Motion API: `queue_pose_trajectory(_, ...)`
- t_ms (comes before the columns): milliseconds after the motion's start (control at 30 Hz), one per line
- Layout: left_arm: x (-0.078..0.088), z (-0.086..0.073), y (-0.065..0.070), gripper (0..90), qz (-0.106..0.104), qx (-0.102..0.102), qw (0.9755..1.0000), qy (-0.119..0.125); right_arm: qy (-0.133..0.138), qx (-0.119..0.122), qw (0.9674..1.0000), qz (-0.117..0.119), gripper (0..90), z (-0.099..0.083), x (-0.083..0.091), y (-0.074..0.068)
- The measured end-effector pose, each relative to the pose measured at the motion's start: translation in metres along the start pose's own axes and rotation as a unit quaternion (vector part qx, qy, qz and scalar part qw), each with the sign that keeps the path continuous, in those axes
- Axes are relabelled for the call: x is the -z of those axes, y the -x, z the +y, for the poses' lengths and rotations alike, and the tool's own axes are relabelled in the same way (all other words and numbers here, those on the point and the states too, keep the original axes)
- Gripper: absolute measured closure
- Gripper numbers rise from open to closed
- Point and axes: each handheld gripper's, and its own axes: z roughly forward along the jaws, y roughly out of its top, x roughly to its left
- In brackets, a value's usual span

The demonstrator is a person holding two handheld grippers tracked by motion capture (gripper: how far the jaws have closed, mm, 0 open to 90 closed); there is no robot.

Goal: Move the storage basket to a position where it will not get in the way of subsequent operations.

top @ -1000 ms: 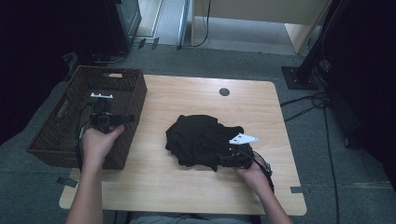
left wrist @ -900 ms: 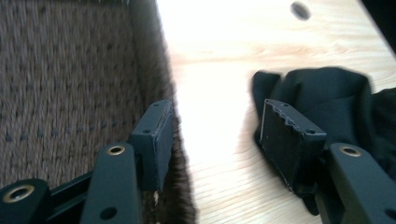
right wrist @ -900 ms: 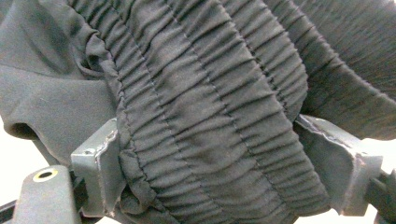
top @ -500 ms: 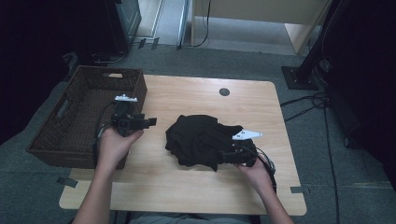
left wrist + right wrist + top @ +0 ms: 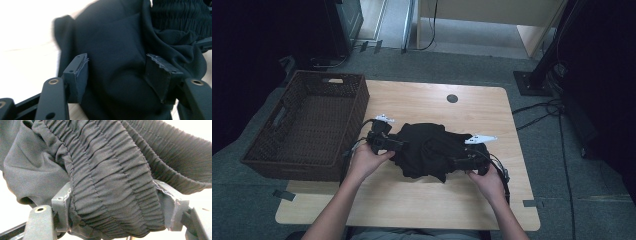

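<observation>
One black garment (image 5: 428, 150) lies bunched at mid-bench (image 5: 422, 205); one wicker basket (image 5: 307, 130) stands at the left edge. Right tool (image 5: 458, 162) pinches the gathered waistband (image 5: 110, 195), its jaws just closing. Left tool (image 5: 396, 146) has just been opening: pads straddle a fold without pressing. Judged early: grips forming, handling remains.

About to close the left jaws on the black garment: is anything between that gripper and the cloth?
Nothing visible. The left gripper is already at the black garment, its jaws, which have just been opening, astride a smooth fold with only cloth between them. The right gripper has the gathered elastic band between its jaws.
</observation>
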Motion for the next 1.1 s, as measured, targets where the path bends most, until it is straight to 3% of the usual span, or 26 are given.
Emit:
queue_pose_trajectory(67,-0.012,0.0,0.001,34.7,-0.009,-0.001,0.9999,-0.009,-0.001,-0.002,1.0,0.002,26.9,0.0,-0.001,0.001)
queue_pose_trajectory(133,-0.03,-0.002,0.001,34.9,0.017,-0.022,0.9991,-0.032,-0.001,0.001,1.0,-0.001,27.1,0.001,-0.005,0.001)
queue_pose_trajectory(200,-0.035,-0.004,0.0,36.3,0.021,-0.026,0.9988,-0.037,-0.001,0.001,1.0,-0.001,27.4,0.003,-0.006,0.001)
queue_pose_trajectory(233,-0.039,-0.005,-0.001,39.6,0.02,-0.027,0.9985,-0.043,-0.003,0.002,1.0,-0.002,28.0,0.004,-0.007,0.001)
queue_pose_trajectory(267,-0.041,-0.007,-0.003,50.9,0.012,-0.026,0.9986,-0.045,-0.004,0.005,1.0,-0.003,29.6,0.007,-0.009,0.0)
queue_pose_trajectory(367,-0.037,-0.009,-0.003,73.8,0.009,-0.033,0.9988,-0.037,-0.006,0.003,1.0,-0.002,33.5,0.01,-0.012,0.001)
queue_pose_trajectory(467,-0.032,-0.011,-0.003,80.4,0.012,-0.031,0.9989,-0.032,-0.009,0.004,0.9999,-0.005,37.4,0.014,-0.014,0.002)
queue_pose_trajectory(533,-0.019,-0.015,-0.009,80.9,0.024,-0.011,0.9994,-0.023,-0.009,0.014,0.9993,-0.034,44.7,0.019,-0.011,0.008)
queue_pose_trajectory(567,-0.019,-0.015,-0.009,81.0,0.024,-0.011,0.9994,-0.023,-0.009,0.014,0.9993,-0.034,44.7,0.019,-0.011,0.008)
queue_pose_trajectory(633,-0.009,-0.019,-0.016,81.1,0.024,0.022,0.9993,-0.018,-0.007,0.009,0.9983,-0.057,45.7,0.021,-0.007,0.017)
queue_pose_trajectory(700,-0.001,-0.025,-0.02,81.1,0.028,0.037,0.9988,-0.015,0.0,-0.011,0.9971,-0.076,45.4,0.02,-0.002,0.032)
queue_pose_trajectory(733,0.001,-0.031,-0.021,80.4,0.027,0.036,0.9989,-0.014,0.003,-0.034,0.9955,-0.088,44.6,0.016,-0.001,0.045)
queue_pose_trajectory(767,0.002,-0.033,-0.021,79.4,0.023,0.036,0.999,-0.01,0.001,-0.043,0.9948,-0.092,44.1,0.013,-0.001,0.051)
queue_pose_trajectory(867,0.002,-0.035,-0.02,74.0,0.018,0.036,0.9992,0.0,-0.003,-0.058,0.9943,-0.09,39.5,0.007,-0.003,0.056)
queue_pose_trajectory(933,0.006,-0.033,-0.019,60.2,0.012,0.039,0.9991,0.009,0.0,-0.08,0.9942,-0.072,30.8,0.004,0.001,0.059)
queue_pose_trajectory(1100,0.016,-0.026,-0.014,47.4,0.013,0.04,0.9987,0.029,0.02,-0.081,0.9943,-0.066,25.0,0.006,0.018,0.054)
